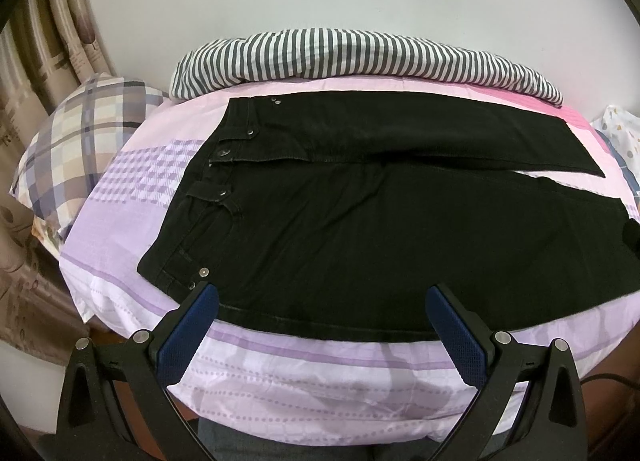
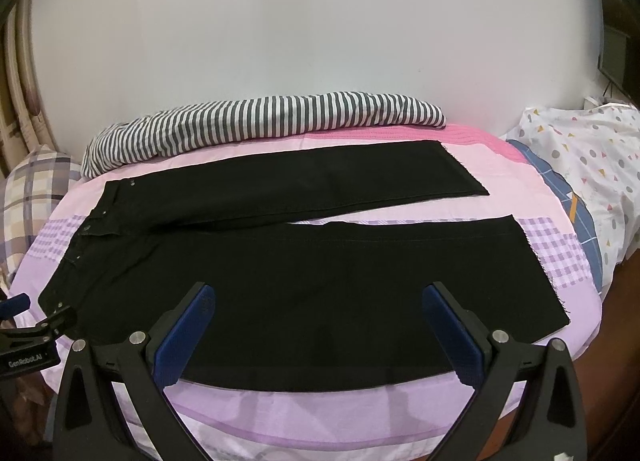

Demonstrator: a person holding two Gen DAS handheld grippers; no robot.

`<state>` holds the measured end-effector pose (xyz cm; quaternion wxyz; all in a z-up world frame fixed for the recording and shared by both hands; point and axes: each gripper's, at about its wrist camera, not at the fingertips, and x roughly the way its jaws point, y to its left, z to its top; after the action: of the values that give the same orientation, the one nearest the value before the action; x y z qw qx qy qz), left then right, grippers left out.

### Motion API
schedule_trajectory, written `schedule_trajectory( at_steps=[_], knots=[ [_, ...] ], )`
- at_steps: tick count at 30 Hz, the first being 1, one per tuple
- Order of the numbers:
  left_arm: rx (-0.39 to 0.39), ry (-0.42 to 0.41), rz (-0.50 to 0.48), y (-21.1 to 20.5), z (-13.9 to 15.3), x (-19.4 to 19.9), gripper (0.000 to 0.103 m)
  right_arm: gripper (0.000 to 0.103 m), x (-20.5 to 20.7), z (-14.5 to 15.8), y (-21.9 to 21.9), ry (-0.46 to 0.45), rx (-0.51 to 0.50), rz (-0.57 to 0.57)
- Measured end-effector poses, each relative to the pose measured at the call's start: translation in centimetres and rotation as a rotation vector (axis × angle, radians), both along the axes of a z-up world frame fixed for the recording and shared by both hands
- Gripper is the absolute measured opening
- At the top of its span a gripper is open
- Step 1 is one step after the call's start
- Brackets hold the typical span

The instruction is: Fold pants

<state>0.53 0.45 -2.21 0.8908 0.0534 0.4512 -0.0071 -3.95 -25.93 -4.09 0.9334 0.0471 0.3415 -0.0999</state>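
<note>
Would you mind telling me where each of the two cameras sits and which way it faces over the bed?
Left wrist: on the left gripper, at the near bed edge by the waistband of the black pants; faces the wall; its open blue pads show.
Right wrist: on the right gripper, further toward the leg hems, facing the same way; its own open pads show, plus the left gripper at the left edge.
Shared: the pants, the striped bedding, the purple sheet.
</note>
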Motion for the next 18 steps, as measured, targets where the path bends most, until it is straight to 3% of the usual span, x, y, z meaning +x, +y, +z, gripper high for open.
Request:
schedule_trajectory(
  at_steps=[18],
  knots=[
    [0.002,-0.003,0.0,-0.01,0.02,0.01,0.103,0.103,-0.06,-0.3,-0.25,-0.001,0.01,-0.009]
  ],
)
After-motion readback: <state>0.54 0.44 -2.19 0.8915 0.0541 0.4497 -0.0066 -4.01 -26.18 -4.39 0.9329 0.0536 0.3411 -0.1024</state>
